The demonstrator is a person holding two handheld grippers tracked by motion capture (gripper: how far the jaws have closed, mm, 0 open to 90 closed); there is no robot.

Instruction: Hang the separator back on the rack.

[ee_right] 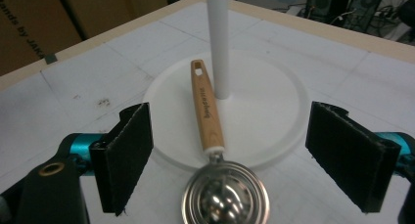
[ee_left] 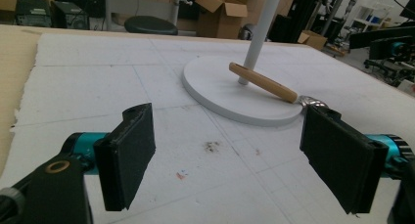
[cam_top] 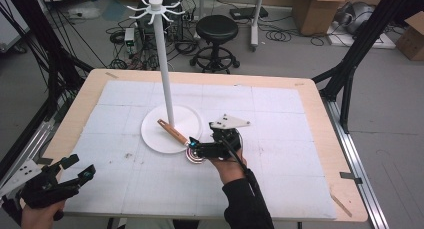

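At table centre in the high view, right gripper [cam_top: 192,148] is hovering spread over the spoon [cam_top: 175,134]; left gripper [cam_top: 75,171] is idling spread at 8 o'clock. Right gripper view: wooden handle is resting on the white round stand base [ee_right: 274,111], shiny steel bowl at 6 o'clock.

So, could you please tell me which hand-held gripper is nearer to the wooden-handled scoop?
The right. The right hand-held gripper hovers open directly at the scoop, by its metal bowl, while the left hand-held gripper sits open near the table's front left corner.
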